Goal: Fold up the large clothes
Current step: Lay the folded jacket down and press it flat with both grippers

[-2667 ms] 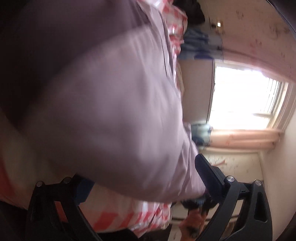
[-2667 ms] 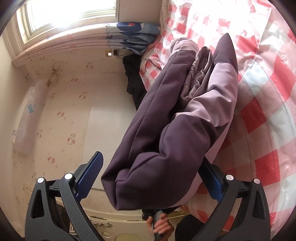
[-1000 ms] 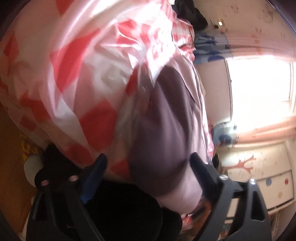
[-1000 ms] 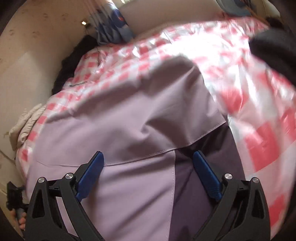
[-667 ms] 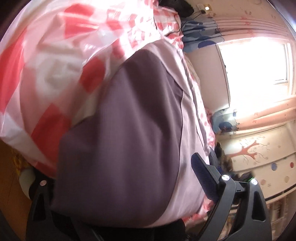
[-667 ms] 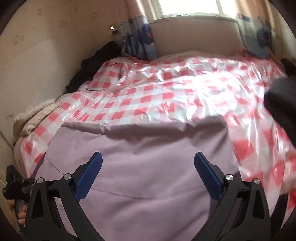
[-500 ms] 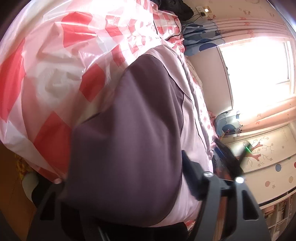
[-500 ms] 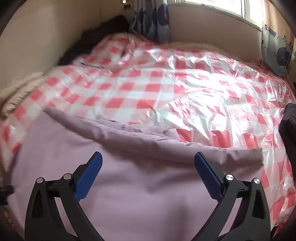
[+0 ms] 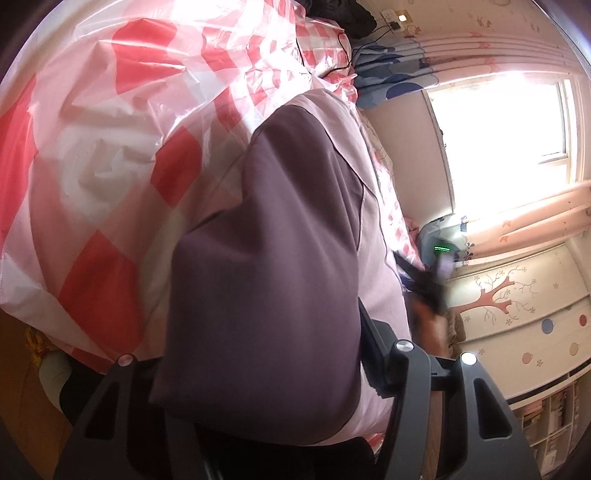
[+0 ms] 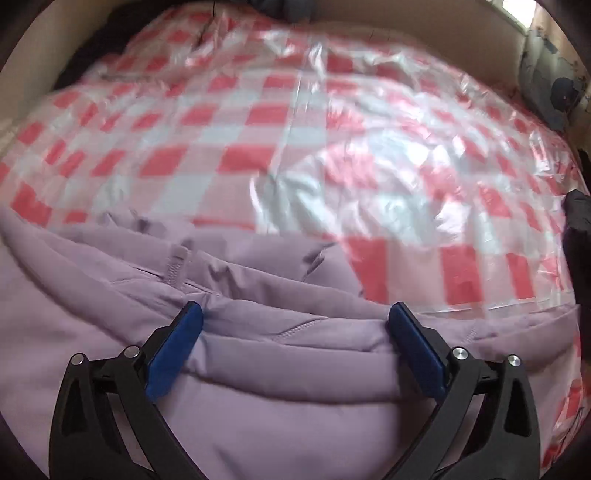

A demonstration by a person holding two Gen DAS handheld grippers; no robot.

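A padded jacket, dark purple [image 9: 266, 258] and lilac [image 10: 258, 406], lies on the bed. In the left wrist view its bulky end fills the gap of my left gripper [image 9: 258, 343], whose jaws are closing. The right finger [image 9: 373, 347] presses the fabric, and the left finger is hidden behind it. My right gripper [image 10: 295, 325] stands open, pointing steeply down over the jacket's lilac folded edge near a zipper [image 10: 175, 266]. Its blue pads [image 10: 173, 350] straddle a ridge of fabric without squeezing it. The right gripper [image 9: 424, 280] also shows, blurred, beyond the jacket in the left wrist view.
The bed carries a red-and-white checked sheet [image 10: 295, 129] under clear plastic. Dark clothing lies at the bed's right edge [image 10: 576, 221] and at its head [image 9: 340, 14]. A bright window [image 9: 498, 122] and curtains stand beyond. Wooden floor [image 9: 22, 406] shows below the bed's edge.
The jacket was carried in the air, then laid on the bed. My left jaws have narrowed around its dark end. My right gripper has tipped down toward the lilac edge.
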